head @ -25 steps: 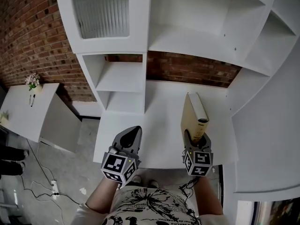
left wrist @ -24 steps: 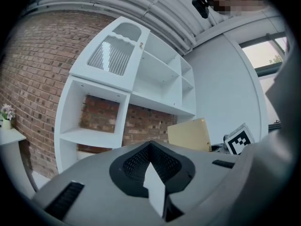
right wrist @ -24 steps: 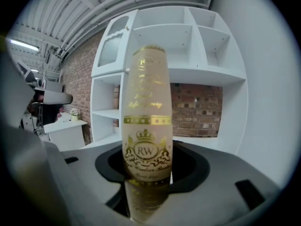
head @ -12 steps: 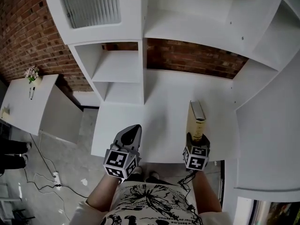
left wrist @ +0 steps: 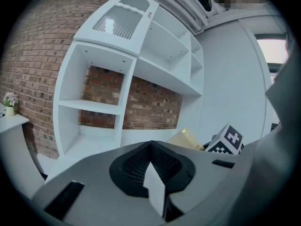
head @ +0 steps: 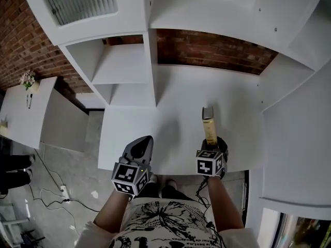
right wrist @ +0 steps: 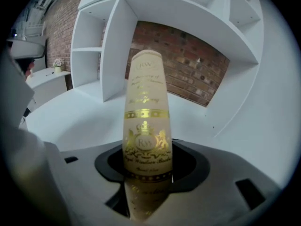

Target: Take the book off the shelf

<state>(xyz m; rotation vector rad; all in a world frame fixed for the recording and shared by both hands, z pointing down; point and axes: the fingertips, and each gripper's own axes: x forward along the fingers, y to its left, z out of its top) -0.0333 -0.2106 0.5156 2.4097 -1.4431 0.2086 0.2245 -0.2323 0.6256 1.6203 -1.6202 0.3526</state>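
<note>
Right claw (right wrist: pixel 147 169) is clenched on a cream hardback book (right wrist: pixel 146 112) w/ gold lettering & ornament on the spine. Jaws stand partway apart w/ the book's near end clamped btw them, spine facing the claw's own cam. The book sticks out along the jaws, away from the person, tilted fwd & down. It's out of every compartment of the white shelf unit (head: pixel 126 68) & sits over the front right part of the broad white desk (head: pixel 170 120) at the unit's base. Can't tell whether its far end touches the desk top.

Left claw (head: pixel 144 142): jaws together, nothing btw them. It hangs near the desk's front edge, left of the book & well apart from it, pointing twd the shelves. In the left claw view the book shows as a pale tilted wedge just beside the right claw's marker cube (left wrist: pixel 229 140).

Red brick wall (head: pixel 212 49) shows thru the unit's open back. Top left of the unit: a door w/ a ribbed frosted pane (head: pixel 80 1). Off to the left, a small white side desk (head: pixel 31 118) carries a little pot of pale flowers (head: pixel 27 80). Grey floor (head: pixel 67 164) below, w/ loose cables (head: pixel 46 205). The person's bare forearms & print T-shirt (head: pixel 165 223) fill the bottom edge.
</note>
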